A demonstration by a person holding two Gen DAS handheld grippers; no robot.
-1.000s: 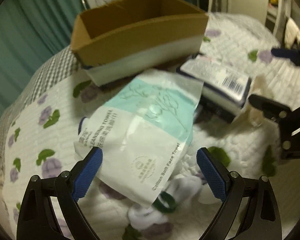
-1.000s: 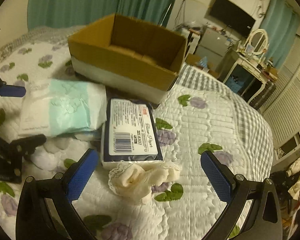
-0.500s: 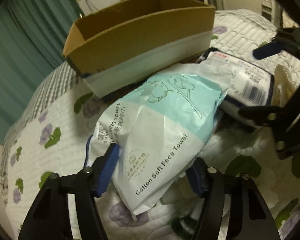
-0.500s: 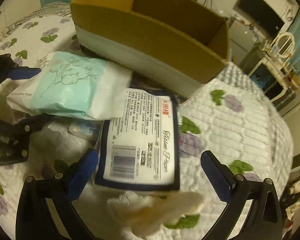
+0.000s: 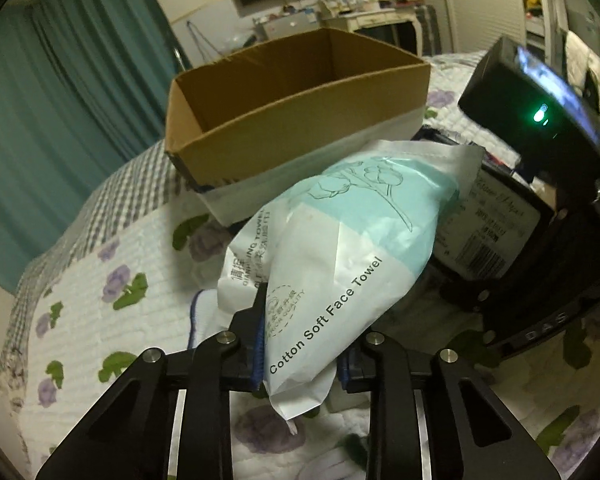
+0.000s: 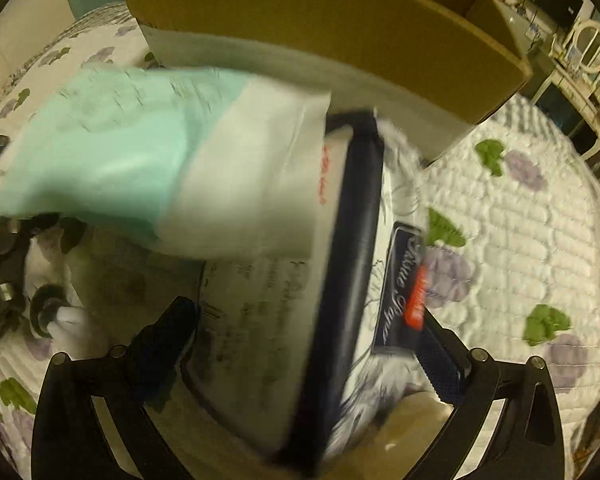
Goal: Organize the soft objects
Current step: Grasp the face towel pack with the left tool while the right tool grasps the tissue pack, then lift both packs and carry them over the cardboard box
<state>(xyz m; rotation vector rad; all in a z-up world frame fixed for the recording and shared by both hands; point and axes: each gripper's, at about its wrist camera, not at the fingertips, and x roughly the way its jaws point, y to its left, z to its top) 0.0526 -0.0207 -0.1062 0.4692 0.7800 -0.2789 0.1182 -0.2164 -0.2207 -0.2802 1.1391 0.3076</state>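
My left gripper [image 5: 300, 360] is shut on the near end of a white and mint cotton face towel pack [image 5: 340, 248] and holds it raised, pointing at the open cardboard box [image 5: 292, 120]. The pack also shows blurred in the right wrist view [image 6: 140, 160]. My right gripper [image 6: 308, 356] is shut on a navy and white tissue paper pack [image 6: 300, 320], tilted up on its edge. That pack shows in the left wrist view [image 5: 488, 224] behind the towel pack. The box [image 6: 340, 32] stands just beyond both packs.
All lies on a bed with a white quilt [image 5: 112, 280] printed with purple flowers. White socks [image 6: 68, 320] lie at the left under the towel pack. A cream cloth [image 6: 400, 432] lies under the tissue pack. Teal curtains [image 5: 60, 100] hang behind.
My left gripper closed on the towel pack and lifted it toward the box. My right gripper moved forward, closed on the tissue pack and tipped it up.
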